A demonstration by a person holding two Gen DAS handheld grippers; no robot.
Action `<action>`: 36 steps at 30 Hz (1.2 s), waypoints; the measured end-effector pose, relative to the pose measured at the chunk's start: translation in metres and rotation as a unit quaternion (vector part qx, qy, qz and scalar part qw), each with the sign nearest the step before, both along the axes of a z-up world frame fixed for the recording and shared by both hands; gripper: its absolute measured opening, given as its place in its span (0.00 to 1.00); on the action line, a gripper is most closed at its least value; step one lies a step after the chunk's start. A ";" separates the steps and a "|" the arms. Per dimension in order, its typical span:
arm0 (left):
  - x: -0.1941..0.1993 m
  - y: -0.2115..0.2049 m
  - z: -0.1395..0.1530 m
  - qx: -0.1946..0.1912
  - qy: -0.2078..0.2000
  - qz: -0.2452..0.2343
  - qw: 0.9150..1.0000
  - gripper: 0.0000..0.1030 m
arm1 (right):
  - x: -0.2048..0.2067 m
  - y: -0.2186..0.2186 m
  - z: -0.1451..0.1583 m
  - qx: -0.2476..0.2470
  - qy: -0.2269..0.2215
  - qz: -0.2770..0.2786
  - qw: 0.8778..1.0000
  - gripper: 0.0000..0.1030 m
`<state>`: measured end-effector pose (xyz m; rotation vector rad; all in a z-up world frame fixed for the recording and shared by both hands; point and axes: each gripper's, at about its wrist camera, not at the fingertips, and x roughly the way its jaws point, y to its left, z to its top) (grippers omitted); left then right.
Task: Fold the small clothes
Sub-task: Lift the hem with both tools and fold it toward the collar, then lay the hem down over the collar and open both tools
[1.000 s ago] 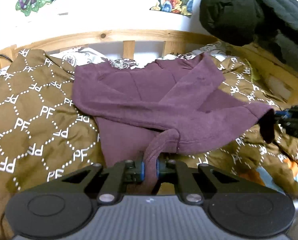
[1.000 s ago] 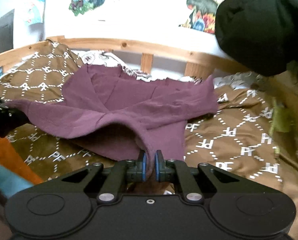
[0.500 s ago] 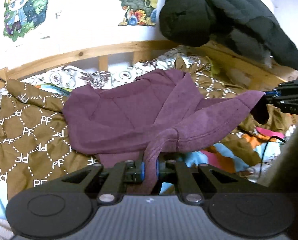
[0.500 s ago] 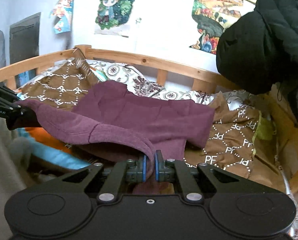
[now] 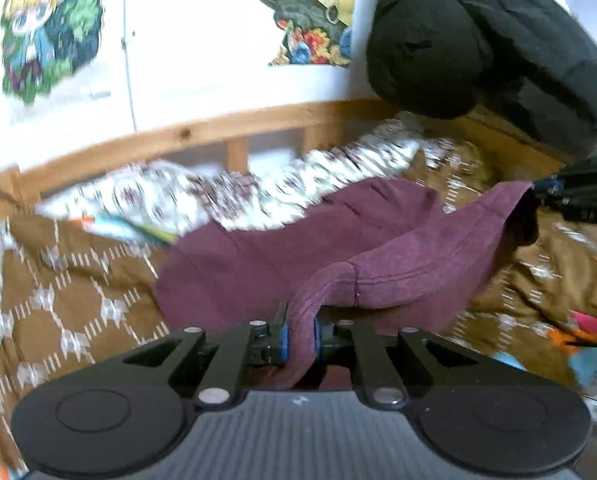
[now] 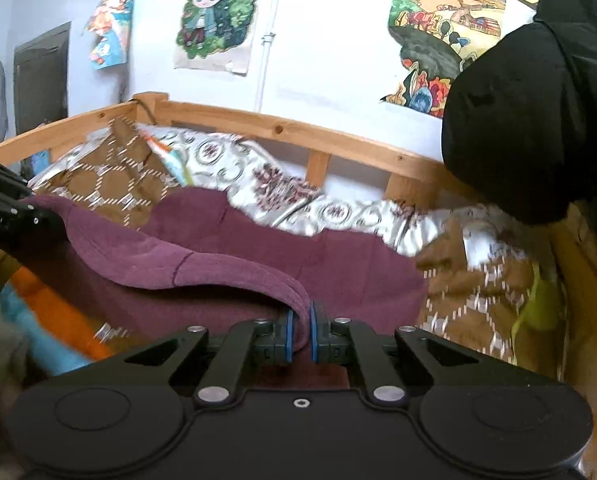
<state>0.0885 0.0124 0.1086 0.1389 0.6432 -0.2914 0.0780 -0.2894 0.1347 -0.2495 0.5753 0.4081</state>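
The left hand-held gripper (image 5: pixel 298 338) is clenched on a bunched hem of the soft plum-purple knit garment (image 5: pixel 282 256), its blue pads (image 5: pixel 283 340) pressing the cloth from both sides. From there the hem rises in a taut stitched band to the right, where the right hand-held gripper (image 6: pixel 301 338) grasps the other end between its own blue pads (image 6: pixel 288 338); the cloth hangs lifted between the two, and its far part lies ahead of them on the bed. To the left of the left hand-held gripper spreads the rumpled brown quilt with a white dotted diamond pattern (image 5: pixel 70 292), with open room along that side. Beyond the garment lies a glossy white floral-printed cover (image 6: pixel 338 212), then the curved pale wooden bed rail (image 6: pixel 298 128) and a white wall with colourful cartoon posters (image 6: pixel 214 12). Far right of both hand-held grippers hangs a bulky black quilted jacket (image 6: pixel 538 100), crowding that edge.
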 end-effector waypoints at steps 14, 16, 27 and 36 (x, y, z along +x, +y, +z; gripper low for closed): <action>0.163 0.026 -0.047 -0.050 -0.029 0.103 0.993 0.28 | 0.182 0.026 -0.025 0.005 0.015 -0.048 0.999 0.08; 0.173 0.037 -0.061 -0.074 -0.022 0.104 0.992 0.30 | 0.190 0.030 -0.035 -0.001 0.017 -0.057 0.998 0.08; 0.192 0.079 -0.080 -0.124 -0.009 0.136 0.983 0.92 | 0.232 0.048 -0.074 -0.008 0.037 -0.093 0.995 0.08; 0.187 0.100 -0.095 -0.156 0.019 0.143 0.977 0.98 | 0.264 0.042 -0.098 0.008 0.052 -0.128 0.990 0.34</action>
